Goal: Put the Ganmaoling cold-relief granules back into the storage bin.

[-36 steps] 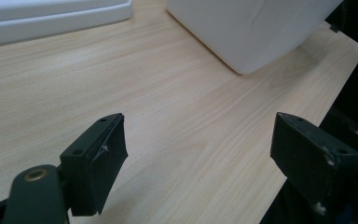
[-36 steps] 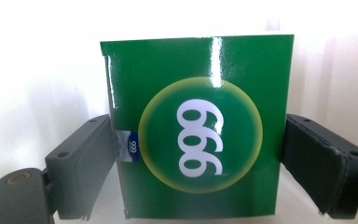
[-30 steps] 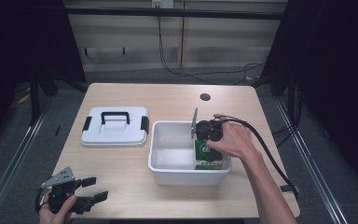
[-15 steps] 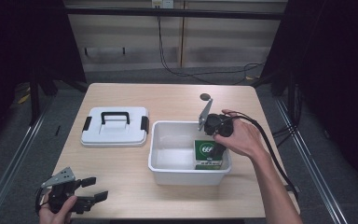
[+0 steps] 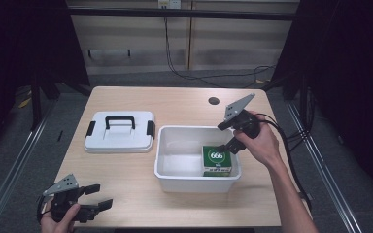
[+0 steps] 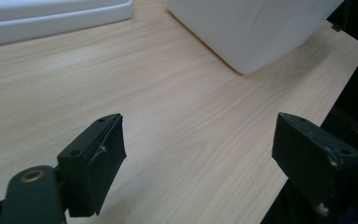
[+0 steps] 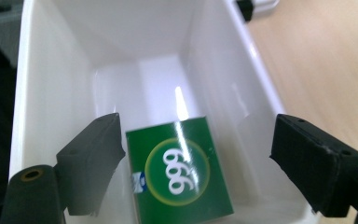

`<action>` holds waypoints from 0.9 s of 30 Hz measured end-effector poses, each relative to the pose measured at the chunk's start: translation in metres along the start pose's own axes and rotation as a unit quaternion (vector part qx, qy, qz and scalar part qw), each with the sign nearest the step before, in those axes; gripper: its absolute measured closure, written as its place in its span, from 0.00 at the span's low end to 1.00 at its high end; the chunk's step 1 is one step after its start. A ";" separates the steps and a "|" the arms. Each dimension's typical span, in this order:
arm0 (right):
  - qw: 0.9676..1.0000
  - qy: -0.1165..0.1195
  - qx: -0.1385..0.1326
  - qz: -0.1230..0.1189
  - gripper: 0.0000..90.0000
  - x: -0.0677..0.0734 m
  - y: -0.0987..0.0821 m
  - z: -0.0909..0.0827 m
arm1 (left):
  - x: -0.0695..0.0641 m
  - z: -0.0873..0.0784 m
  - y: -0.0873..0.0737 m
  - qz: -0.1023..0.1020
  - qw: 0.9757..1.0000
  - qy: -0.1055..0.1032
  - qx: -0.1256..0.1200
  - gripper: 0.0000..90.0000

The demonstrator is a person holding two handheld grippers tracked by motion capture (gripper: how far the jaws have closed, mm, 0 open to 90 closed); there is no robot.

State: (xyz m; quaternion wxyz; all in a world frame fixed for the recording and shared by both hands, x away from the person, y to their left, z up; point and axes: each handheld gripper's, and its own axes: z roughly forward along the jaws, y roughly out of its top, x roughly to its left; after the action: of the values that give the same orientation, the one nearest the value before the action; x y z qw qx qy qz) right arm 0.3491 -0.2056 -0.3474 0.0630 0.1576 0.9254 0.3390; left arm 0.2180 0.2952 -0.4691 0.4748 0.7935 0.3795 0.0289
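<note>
L gripper (image 5: 96,206) sits low at table's (image 5: 184,99) near-left corner, jaws wide apart, nothing btwn them; hand cut off by frame edge. White bin (image 5: 167,160) mid-table holds green box (image 5: 217,158) at its right end, lying flat, lower part hidden by bin wall. R gripper (image 5: 229,137) hovers over box, jaws spread wide, holding nothing. White lid (image 5: 120,131) w/ black handle lies beyond-left.

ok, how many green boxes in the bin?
1. The green box lies flat in the white bin, at its right end below the open right gripper. The rest of the bin floor looks bare.
</note>
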 end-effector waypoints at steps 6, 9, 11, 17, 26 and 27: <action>0.997 -0.029 -0.064 0.018 0.18 0.001 -0.012 -0.015 | 0.000 0.000 0.000 -0.001 1.000 0.001 0.000 0.19; 0.996 -0.039 -0.081 0.026 0.18 0.004 -0.018 -0.022 | 0.001 0.000 0.000 -0.001 1.000 0.002 0.000 0.19; 0.995 -0.045 -0.088 0.025 0.18 0.006 -0.021 -0.025 | 0.001 0.000 0.000 -0.001 1.000 0.001 0.000 0.19; 0.990 -0.071 -0.117 0.032 0.18 0.013 -0.034 -0.036 | 0.000 0.000 0.000 -0.001 1.000 0.000 0.000 0.19; 0.982 -0.100 -0.150 0.056 0.19 0.022 -0.062 -0.043 | 0.000 0.001 0.000 -0.003 1.000 0.002 0.003 0.19; 0.981 -0.106 -0.152 0.060 0.19 0.022 -0.066 -0.045 | 0.000 0.001 0.000 -0.004 1.000 0.002 0.003 0.19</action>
State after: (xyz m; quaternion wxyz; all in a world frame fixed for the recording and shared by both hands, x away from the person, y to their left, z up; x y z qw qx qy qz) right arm 0.3021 -0.2729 -0.3562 0.1633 0.2359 0.8400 0.4605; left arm 0.2184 0.2946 -0.4697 0.4719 0.7933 0.3838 0.0275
